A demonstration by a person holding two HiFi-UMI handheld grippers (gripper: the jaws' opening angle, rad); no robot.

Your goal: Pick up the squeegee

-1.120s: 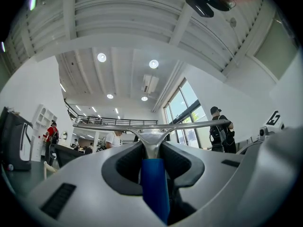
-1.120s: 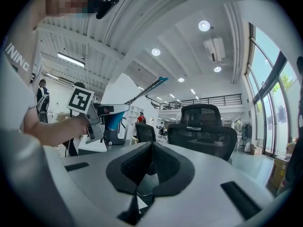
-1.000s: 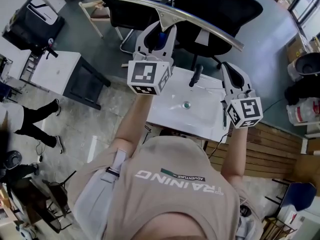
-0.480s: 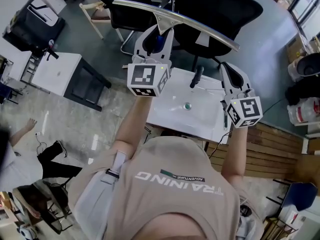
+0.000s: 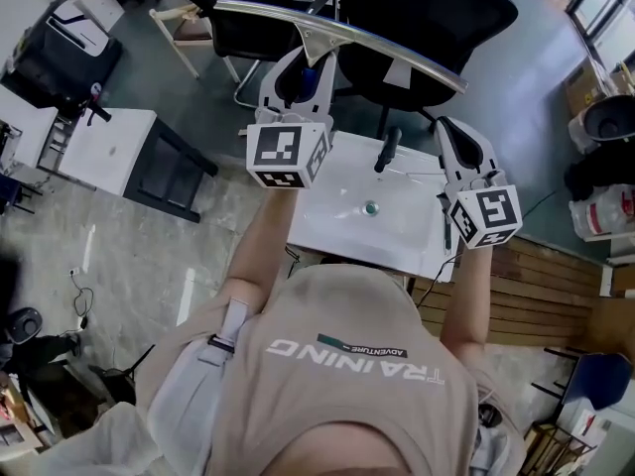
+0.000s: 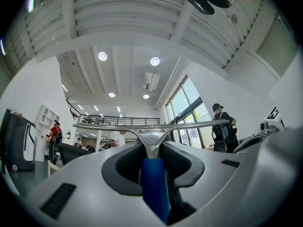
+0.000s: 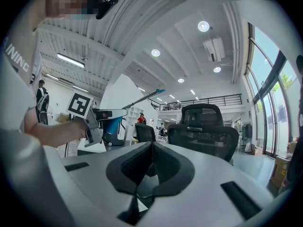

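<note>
Our left gripper (image 5: 304,71) has its jaws clenched on the squeegee (image 5: 337,34) by its blue handle (image 6: 154,188), holding it raised past the white surface's (image 5: 342,216) far edge. Our right gripper (image 5: 452,139) hangs over that surface's right side, jaws pressed together and empty.

The person in black trousers is gone from the head view. One second ago the legs stand on the floor (image 5: 149,256) at the left, just near of the small white desk (image 5: 99,147). Half a second ago the person is nearer, at the left edge, and now is not seen. The left gripper (image 5: 300,67) with the squeegee (image 5: 337,38) sits slightly more to the left than before, and the right end of the blade reaches less far to the right.
</note>
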